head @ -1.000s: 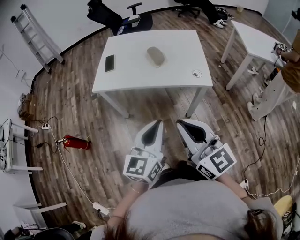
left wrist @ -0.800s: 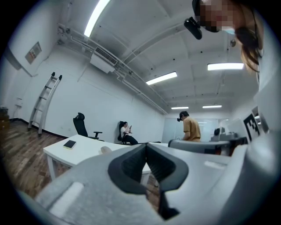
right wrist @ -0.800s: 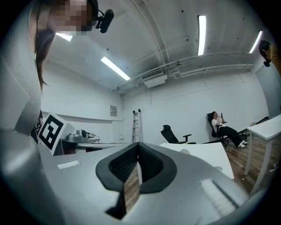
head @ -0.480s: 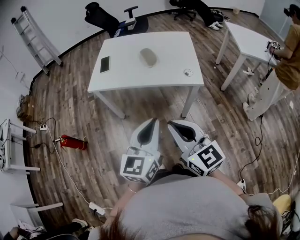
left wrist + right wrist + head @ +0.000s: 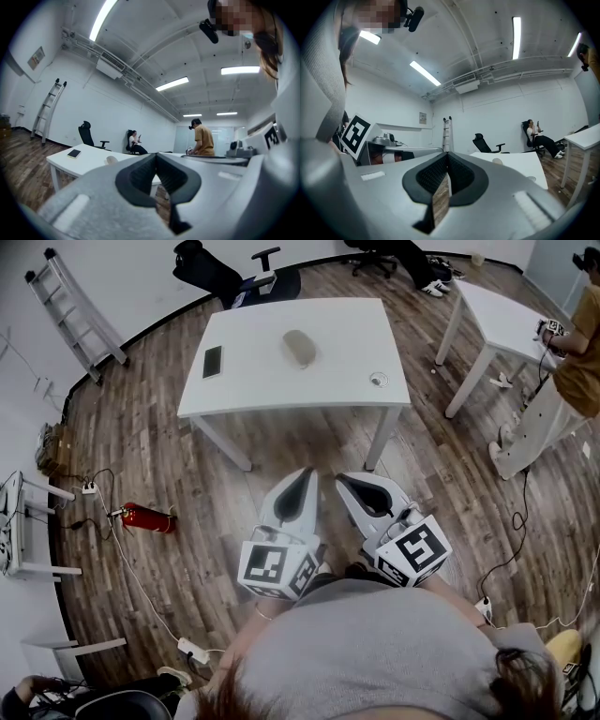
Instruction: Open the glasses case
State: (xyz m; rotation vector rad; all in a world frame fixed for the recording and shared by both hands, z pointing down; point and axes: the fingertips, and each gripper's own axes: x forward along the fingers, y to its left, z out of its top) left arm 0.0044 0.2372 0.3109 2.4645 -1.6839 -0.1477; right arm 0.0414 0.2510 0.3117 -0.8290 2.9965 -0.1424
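The beige oval glasses case (image 5: 298, 348) lies closed in the middle of the white table (image 5: 281, 395), far ahead of both grippers. My left gripper (image 5: 307, 472) and right gripper (image 5: 342, 479) hang side by side over the wood floor, short of the table's near edge and close to my body. Both are shut with nothing between the jaws. In the left gripper view the left gripper (image 5: 156, 154) points level at the table, with the case (image 5: 111, 160) small beyond it. The right gripper (image 5: 446, 154) also shows the case (image 5: 497, 161) in the distance.
A dark phone (image 5: 213, 361) lies at the table's left and a small round object (image 5: 378, 380) near its right edge. On the floor are a red fire extinguisher (image 5: 148, 519), cables and a power strip (image 5: 192, 651). A second white table (image 5: 506, 320), a person (image 5: 579, 343), an office chair (image 5: 225, 277) and a ladder (image 5: 75, 315) stand around.
The left gripper has edged slightly toward the table. The right gripper has kept still. Both stay shut and empty. The person at the right has shifted a little.
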